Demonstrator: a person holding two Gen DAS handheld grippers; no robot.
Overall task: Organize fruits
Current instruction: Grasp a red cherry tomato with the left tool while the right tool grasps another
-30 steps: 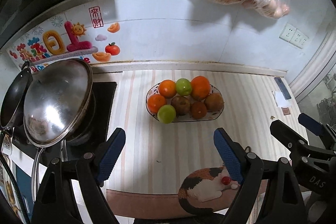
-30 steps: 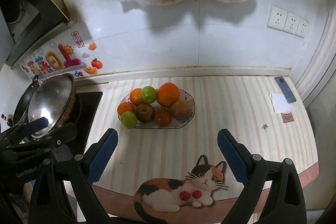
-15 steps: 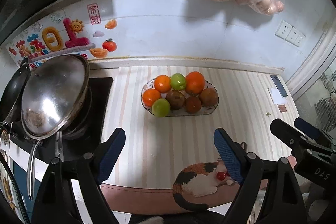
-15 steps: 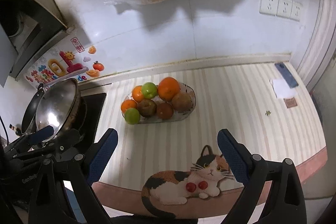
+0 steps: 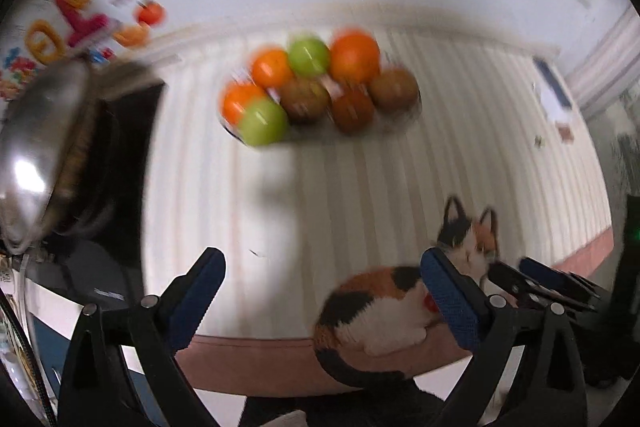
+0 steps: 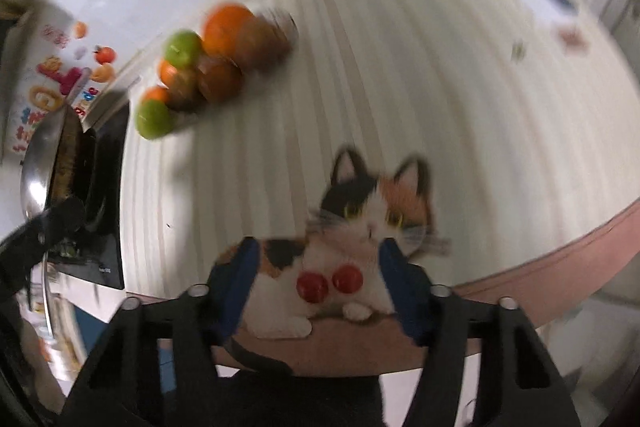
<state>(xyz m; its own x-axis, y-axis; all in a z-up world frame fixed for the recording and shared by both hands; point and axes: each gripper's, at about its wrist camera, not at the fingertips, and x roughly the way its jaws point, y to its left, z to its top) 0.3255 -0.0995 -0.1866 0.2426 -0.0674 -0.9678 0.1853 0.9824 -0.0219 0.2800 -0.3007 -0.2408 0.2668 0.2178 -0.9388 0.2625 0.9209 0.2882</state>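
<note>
The fruits [image 5: 320, 89] lay heaped in a shallow glass dish [image 5: 414, 107] on the striped counter [image 5: 360, 195], toward the back near the white wall, with a dark stovetop [image 5: 128, 155] and a shiny steel wok [image 5: 36, 151] off to the left of them. Motion blur smeared both views, but the colours read clearly: three oranges, the largest [image 5: 355, 57] at the rear right of the pile, two glossy green apples, one [image 5: 309, 57] at the back and one [image 5: 262, 122] at the front left corner, and three dull brown, russet-skinned fruits filling the middle and right. They sat packed against one another, touching, and rose above the dish's rim. The left gripper [image 5: 320, 299] hovered over the near part of the counter with its blue-padded jaws wide apart and opening, nothing between them. The right gripper [image 6: 316, 283] hung above the printed calico cat [image 6: 360, 227] at the counter's front edge, its jaws closing but apart, with nothing between them, only the cat print beneath. Both grippers stood well apart from the dish. Colourful stickers [image 5: 76, 23] dotted the wall behind the wok.
</note>
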